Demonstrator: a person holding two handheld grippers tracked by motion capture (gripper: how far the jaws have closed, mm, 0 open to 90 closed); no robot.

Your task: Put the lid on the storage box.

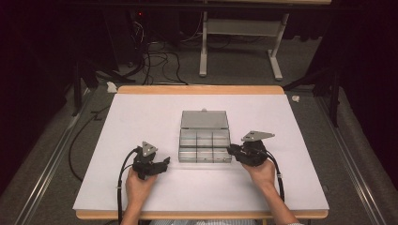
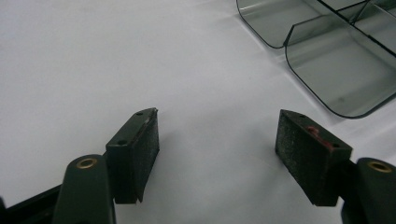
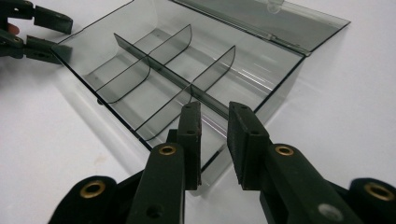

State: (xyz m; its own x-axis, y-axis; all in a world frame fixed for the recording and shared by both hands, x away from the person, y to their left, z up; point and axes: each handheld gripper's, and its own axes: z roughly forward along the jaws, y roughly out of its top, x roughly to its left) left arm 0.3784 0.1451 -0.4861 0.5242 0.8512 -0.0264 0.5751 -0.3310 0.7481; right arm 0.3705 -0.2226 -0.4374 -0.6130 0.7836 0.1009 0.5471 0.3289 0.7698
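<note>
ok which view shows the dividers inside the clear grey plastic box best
The right gripper view: it looks close into the open clear grey plastic compartment box, so its dividers and hinged lid read clearly. The high view shows the whole box small, as a grid. The left gripper view catches one rounded corner.

High view: overhead from person's side, looks forward and down over whole table (image 1: 141,122), far. Left gripper view: low, close, skims table toward box (image 2: 336,70) corner. Right gripper view: close over box near wall. All share box.
</note>
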